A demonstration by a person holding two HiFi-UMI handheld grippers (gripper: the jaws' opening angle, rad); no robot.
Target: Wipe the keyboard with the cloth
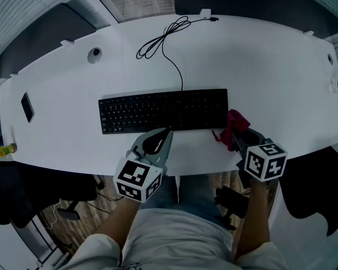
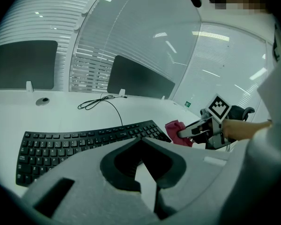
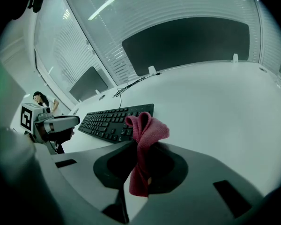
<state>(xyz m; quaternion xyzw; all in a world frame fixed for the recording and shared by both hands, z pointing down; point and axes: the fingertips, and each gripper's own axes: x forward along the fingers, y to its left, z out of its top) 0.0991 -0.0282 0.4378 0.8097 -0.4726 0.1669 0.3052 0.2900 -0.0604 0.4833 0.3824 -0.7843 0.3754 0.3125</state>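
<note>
two tools show, one in each hand. the left tool (image 1: 168, 131) is clenched with its jaws tip to tip and nothing between them; its tips point at the front edge of the keyboard, about midway along, and whether they touch it cannot be told. the right tool (image 3: 140, 146) is clamped on the cloth, which stands up out of its jaws in a bunched fold.

one white oval worktop (image 1: 270, 66) carries everything else. on it lies one black keyboard (image 1: 163, 110), flat, with its long side across the person's front. one black cable (image 1: 164, 37) runs from the keyboard's back edge to a loose coil near the worktop's far edge. one red cloth (image 1: 235, 121) hangs in the right tool just beside the keyboard's right end, near its front corner, not on the keys. one flat dark object (image 1: 27, 107) lies well apart toward the worktop's left end, and one small yellow bottle (image 1: 4, 149) sits at the near left rim.
</note>
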